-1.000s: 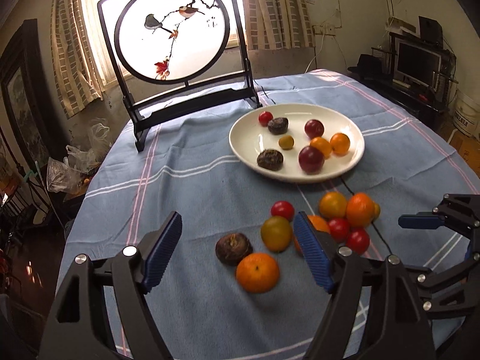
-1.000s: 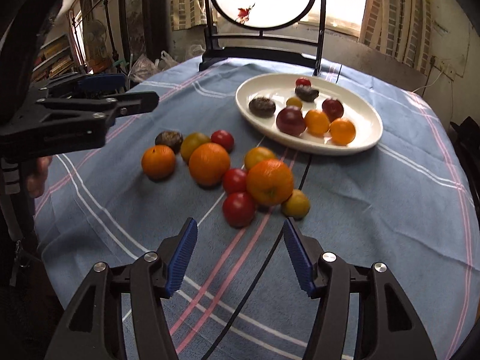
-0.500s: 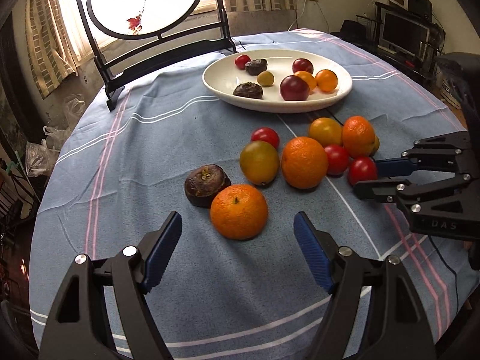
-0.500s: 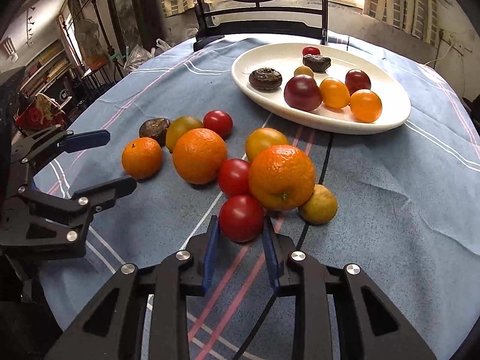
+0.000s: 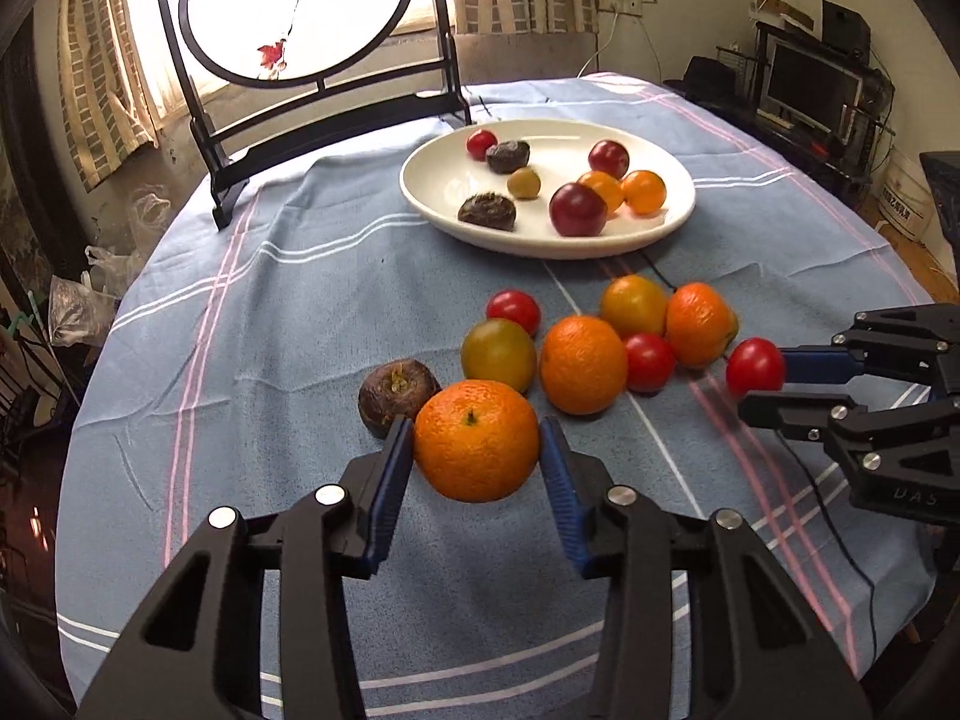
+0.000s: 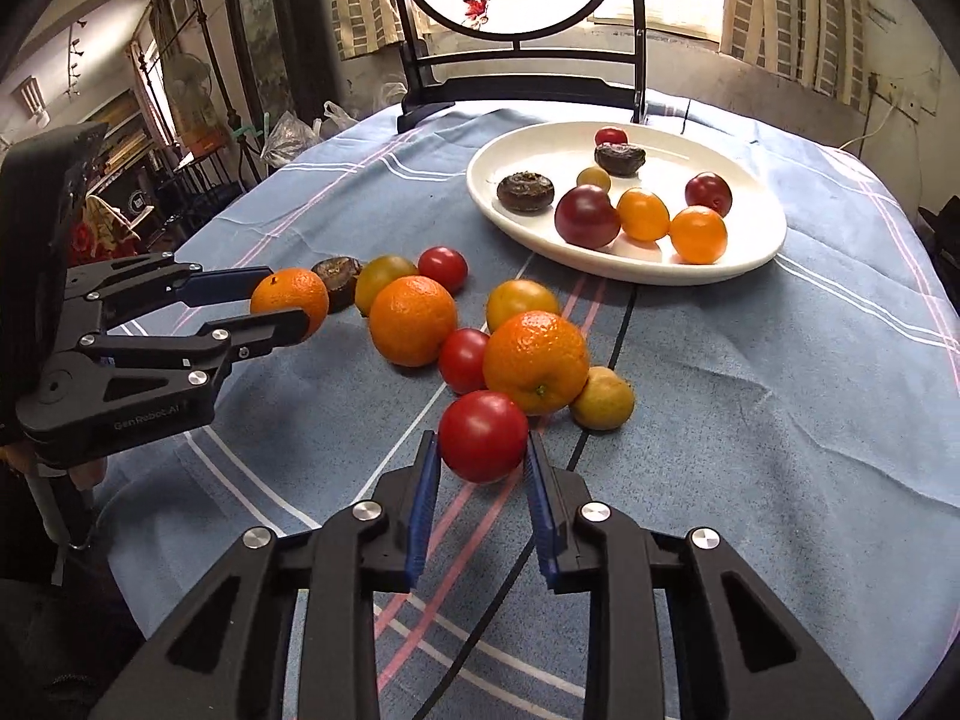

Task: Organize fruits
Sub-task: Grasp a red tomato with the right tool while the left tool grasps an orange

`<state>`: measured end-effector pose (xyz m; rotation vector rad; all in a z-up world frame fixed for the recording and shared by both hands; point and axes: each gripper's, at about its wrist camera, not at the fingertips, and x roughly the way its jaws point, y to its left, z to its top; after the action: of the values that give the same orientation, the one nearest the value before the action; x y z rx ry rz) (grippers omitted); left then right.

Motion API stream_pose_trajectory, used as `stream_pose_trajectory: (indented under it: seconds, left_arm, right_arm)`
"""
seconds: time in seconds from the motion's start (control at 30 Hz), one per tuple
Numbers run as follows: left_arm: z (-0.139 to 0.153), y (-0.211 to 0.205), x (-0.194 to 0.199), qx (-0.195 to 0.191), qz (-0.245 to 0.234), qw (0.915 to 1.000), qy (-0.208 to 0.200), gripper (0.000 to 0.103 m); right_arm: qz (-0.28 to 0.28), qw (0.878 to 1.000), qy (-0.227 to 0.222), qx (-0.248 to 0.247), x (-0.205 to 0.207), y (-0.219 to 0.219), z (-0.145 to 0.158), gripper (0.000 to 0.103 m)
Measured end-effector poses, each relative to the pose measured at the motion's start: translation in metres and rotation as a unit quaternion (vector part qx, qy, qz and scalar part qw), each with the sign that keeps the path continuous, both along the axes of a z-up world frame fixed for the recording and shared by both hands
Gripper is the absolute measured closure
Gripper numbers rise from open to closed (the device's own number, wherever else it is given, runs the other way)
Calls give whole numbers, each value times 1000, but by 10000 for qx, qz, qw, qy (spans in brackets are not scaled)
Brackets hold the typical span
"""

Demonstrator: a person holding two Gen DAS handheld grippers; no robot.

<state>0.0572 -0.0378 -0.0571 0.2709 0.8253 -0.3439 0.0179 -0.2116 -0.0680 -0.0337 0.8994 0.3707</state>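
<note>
Loose fruit lies in a cluster on the blue striped tablecloth. In the left wrist view a small orange (image 5: 477,438) sits between the pads of my left gripper (image 5: 477,429); its jaws are closing and both pads touch the peel. My right gripper (image 6: 480,441) is shut on a red tomato (image 6: 483,435) at the near edge of the cluster. Beside them lie a larger orange (image 5: 583,363), a greenish tomato (image 5: 498,354), a dark brown fruit (image 5: 399,387) and more red tomatoes. The white plate (image 5: 558,138) beyond holds several fruits.
A round painted screen on a black stand (image 5: 300,6) rises at the table's far edge behind the plate. A black cable (image 5: 834,516) runs across the cloth on the right. Shelves and a monitor (image 5: 804,84) stand past the table.
My left gripper came down over the small orange and its jaws closed in against it. My right gripper closed on the red tomato and keeps hold of it.
</note>
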Motion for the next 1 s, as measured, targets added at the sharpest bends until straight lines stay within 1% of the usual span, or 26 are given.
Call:
stream_pose_trajectory:
  seconds: [0.17,0.33,0.57,1.0]
  left_arm:
    - [32,-17,-5,1,-9,9983,-587,61]
    - [51,-31,1,-150,143,9967,-789,61]
    - [54,-42,10,-180,217,9968,-752,61]
    - [47,-47,22,-118,201,9976,-654,61]
  right_arm:
    - [-26,9993,-369,92,-8,-3,26,75]
    - [-86,9973,-725,59,-8,-5,49,75]
    - [-66,9965,-831,106,-3,-5,61,75]
    - [39,9973,-729,81,5,-4,53,75]
